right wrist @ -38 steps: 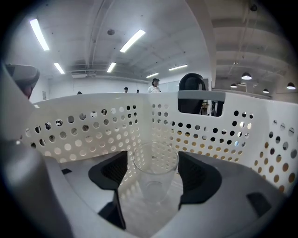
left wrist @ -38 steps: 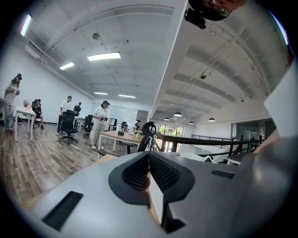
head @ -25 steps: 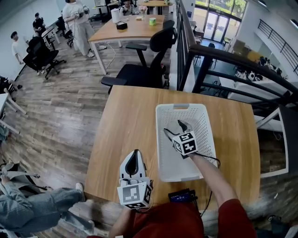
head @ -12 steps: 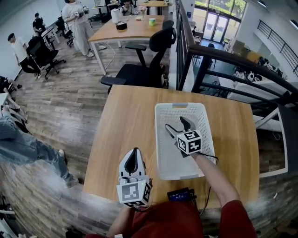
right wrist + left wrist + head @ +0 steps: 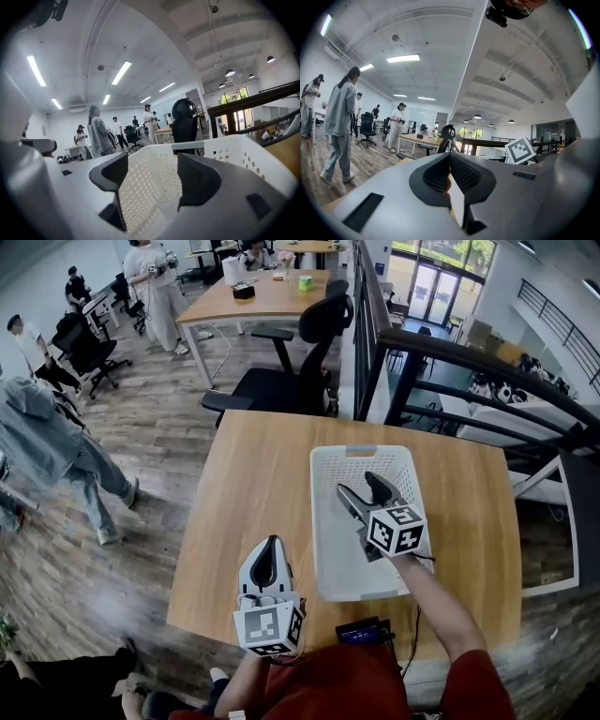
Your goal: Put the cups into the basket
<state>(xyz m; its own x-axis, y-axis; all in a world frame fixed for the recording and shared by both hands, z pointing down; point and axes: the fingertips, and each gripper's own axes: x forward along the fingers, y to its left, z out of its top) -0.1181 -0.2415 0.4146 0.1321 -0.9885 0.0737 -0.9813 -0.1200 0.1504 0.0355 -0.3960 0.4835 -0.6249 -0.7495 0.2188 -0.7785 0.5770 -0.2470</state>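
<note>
No cup shows in any view. The white perforated basket (image 5: 324, 521) stands on the wooden table (image 5: 253, 484), right of its middle. My right gripper (image 5: 358, 484) hangs over the inside of the basket, open, with nothing between its fingers. In the right gripper view the open right gripper (image 5: 152, 171) looks along the basket's (image 5: 243, 150) floor and far wall. My left gripper (image 5: 271, 547) is above the table's front left part, left of the basket, shut and empty. In the left gripper view the left gripper (image 5: 450, 161) has its pads pressed together.
A small black device (image 5: 364, 632) lies at the table's front edge. Behind the table stand a black office chair (image 5: 300, 352) and a dark railing (image 5: 450, 362). A person (image 5: 56, 446) walks on the floor to the left.
My right gripper has drifted a little right and toward me over the basket, still open. The left gripper has stayed put. A person has walked in at the left.
</note>
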